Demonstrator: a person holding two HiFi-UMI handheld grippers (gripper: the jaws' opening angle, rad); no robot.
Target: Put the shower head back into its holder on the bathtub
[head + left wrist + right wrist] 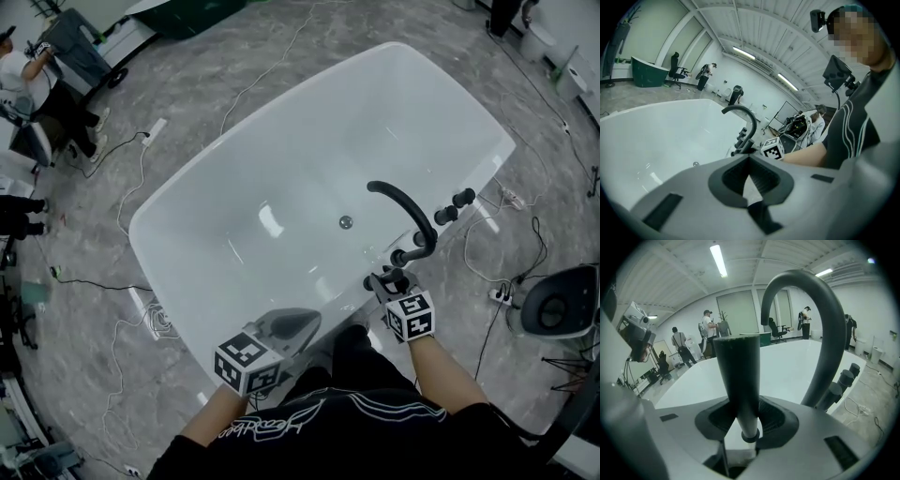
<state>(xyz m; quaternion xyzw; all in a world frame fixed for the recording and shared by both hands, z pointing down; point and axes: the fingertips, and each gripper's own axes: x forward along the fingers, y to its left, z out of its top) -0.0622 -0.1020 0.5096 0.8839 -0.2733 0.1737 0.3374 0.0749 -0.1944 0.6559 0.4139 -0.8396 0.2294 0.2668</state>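
Grey marbled floor (pixel 281 56) all round, with cables (pixel 127 202) looping across the left of the head view; white tub (pixel 375 122) slanting from lower left to upper right through the middle of that view, bare inside; person in a black shirt (pixel 356 412) at the bottom edge, with a bare forearm behind each gripper; other people (pixel 33 80) far off at upper left; black arched spout (pixel 412 211) on the tub's right rim, right of centre, large at the upper right of the right gripper view; left gripper (pixel 305 323) at lower centre over the near rim, well left of the spout, jaws pressed together with nothing between them, meeting in a dark V at the middle of the left gripper view; right gripper (pixel 386 279) just below the spout's foot, right of centre, jaws set wide and clamped on the shower head (pixel 738 376); shower head a dark round handle upright between the pads at the centre of the right gripper view, wider toward the top, ringed at its lower end, just left of the spout; seating in any holder not to be made out; black knobs (pixel 455 204) in a row on the rim right of the spout; small round drain (pixel 346 222) on the tub's bottom at centre.
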